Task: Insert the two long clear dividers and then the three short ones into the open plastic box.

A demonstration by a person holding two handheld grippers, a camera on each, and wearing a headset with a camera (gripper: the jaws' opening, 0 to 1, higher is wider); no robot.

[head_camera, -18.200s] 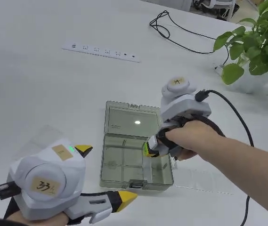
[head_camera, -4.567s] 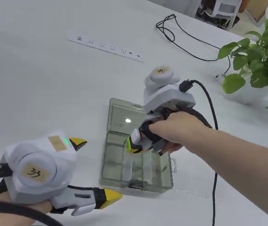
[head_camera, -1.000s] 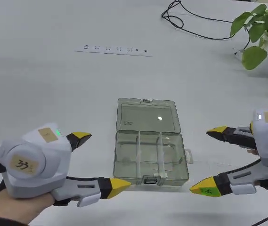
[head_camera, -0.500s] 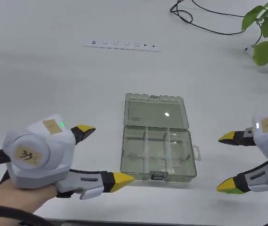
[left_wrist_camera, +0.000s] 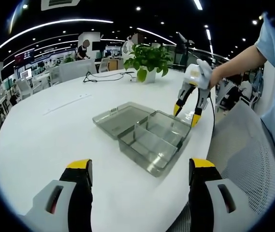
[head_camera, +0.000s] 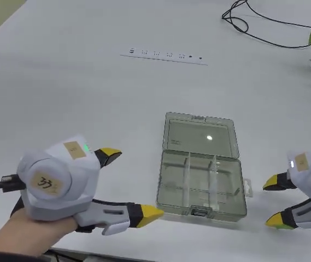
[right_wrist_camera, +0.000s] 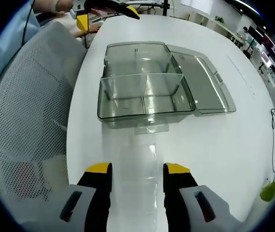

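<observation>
Right gripper view is the one to watch: are those the short dividers (right_wrist_camera: 146, 153) lying flat on the bench (head_camera: 62, 82)?

I'd say so. They're clear and faint, but they sit straight ahead of the right gripper (right_wrist_camera: 137, 169), between its tips and the near wall of the plastic box (right_wrist_camera: 147, 92).

Which way do they run?

Hard to tell. The edges I can make out seem to point away from the gripper toward the box, though the glare blurs them.

And the box itself?

Open, lid folded back flat. In the head view two long dividers (head_camera: 187, 172) stand in it, running from hinge side to latch side. The short ones would have to go crosswise between them.

So the right one is nearer?

Clearly. It hovers just off the box's right side with the pieces just in front of it, jaws parted to a middling gap and holding nothing. The left gripper (head_camera: 130, 183) is spread wide, empty too, off the box's left front corner, with the whole box between it and the pieces.

Then the reach belongs to the right, forward and down.

That's my guess.
</observation>
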